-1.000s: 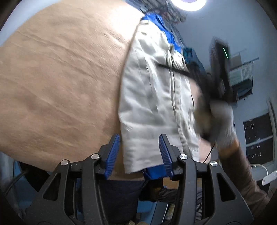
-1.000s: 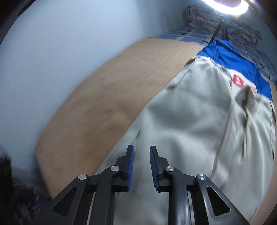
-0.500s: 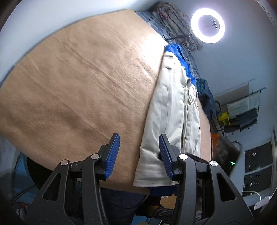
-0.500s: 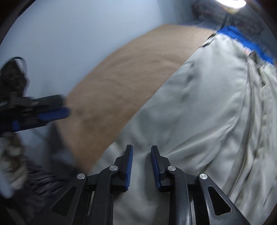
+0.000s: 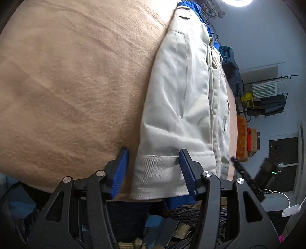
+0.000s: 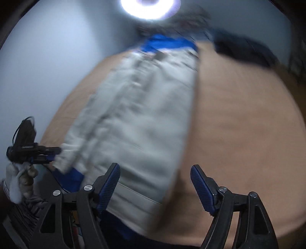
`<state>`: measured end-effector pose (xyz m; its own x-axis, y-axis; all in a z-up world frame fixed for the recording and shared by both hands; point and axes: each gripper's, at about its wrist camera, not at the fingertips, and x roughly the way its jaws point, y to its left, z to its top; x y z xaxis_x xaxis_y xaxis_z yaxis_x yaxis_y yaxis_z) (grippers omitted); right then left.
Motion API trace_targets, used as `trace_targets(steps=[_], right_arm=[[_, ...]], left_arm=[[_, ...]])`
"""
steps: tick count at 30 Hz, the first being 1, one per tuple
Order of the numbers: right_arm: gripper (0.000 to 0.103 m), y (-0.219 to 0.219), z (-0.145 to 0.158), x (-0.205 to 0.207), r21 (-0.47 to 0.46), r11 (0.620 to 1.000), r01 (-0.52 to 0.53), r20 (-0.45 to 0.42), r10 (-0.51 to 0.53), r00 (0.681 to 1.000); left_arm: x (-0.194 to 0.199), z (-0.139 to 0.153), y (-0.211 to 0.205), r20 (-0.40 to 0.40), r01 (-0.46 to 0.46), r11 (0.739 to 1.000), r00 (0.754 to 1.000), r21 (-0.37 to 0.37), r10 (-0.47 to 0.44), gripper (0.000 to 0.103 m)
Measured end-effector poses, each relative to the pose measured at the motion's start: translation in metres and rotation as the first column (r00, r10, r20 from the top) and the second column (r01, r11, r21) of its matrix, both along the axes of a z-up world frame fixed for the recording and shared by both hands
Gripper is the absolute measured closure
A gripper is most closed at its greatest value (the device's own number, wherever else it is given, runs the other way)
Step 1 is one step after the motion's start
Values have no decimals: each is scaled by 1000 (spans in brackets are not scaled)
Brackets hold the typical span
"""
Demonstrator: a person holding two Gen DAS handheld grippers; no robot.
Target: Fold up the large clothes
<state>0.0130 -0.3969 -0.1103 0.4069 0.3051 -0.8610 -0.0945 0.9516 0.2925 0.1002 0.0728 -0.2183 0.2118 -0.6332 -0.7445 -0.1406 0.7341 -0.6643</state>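
Beige jacket [image 5: 183, 107], blue-trimmed, folded lengthwise on a tan cloth-covered table [image 5: 67, 80]. Left gripper [image 5: 154, 168]: jaws spread, nothing held, hem band lying between its fingertips. Right gripper [image 6: 155, 183]: jaws wide apart, released, near hem corner just ahead of its left finger; view blurred. Ring light [image 6: 151, 7] beyond the far end.

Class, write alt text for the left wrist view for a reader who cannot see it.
A beige garment, folded into a long strip with blue fabric at both ends, lies on a tan tabletop. The left gripper hangs with its blue-padded jaws open on either side of the garment's near hem, gripping nothing.
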Motion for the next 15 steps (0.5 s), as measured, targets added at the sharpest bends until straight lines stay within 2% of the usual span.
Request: trace_targets(steps=[1,2,4,5,6,8,9,11,12,15], right_arm=[[29,-7,-9,-1,39,999,14,-32,-13,999],[38,-11,-23,3,94,995,20,-72,-14,997],[49,-13,-38,3,176,984,23,-133,1,991],[49,-9,-43,2,187,982,21,-138,5,990],[49,-5,-42,-1,172,985,9,-117,11,993],[49,6,-34,-5,140,988,-61,-100,76,992],[49,8,-32,-7,131,988,-76,-95,89,991],[47,10,-30,-10,118,989,-92,-90,102,991],[47,7,-29,-12,136,987,-85,-91,98,991],[46,-11,-38,-15,257,966,-32,-116,63,991]], left_arm=[[0,0,-3,3,5,1000,1000,-2,-5,48],[1,1,-10,6,19,1000,1000,11,-19,48],[0,6,-31,52,63,992,996,114,-69,48],[-2,11,-43,81,100,976,990,194,-118,48],[-4,15,-56,111,138,949,978,283,-175,48],[-9,19,-69,145,152,919,965,365,-218,48],[-9,20,-69,149,156,917,963,366,-223,48],[-6,23,-57,127,140,948,975,287,-182,48],[-4,24,-42,118,90,973,986,212,-117,48],[4,16,-8,63,-31,996,998,85,26,48]])
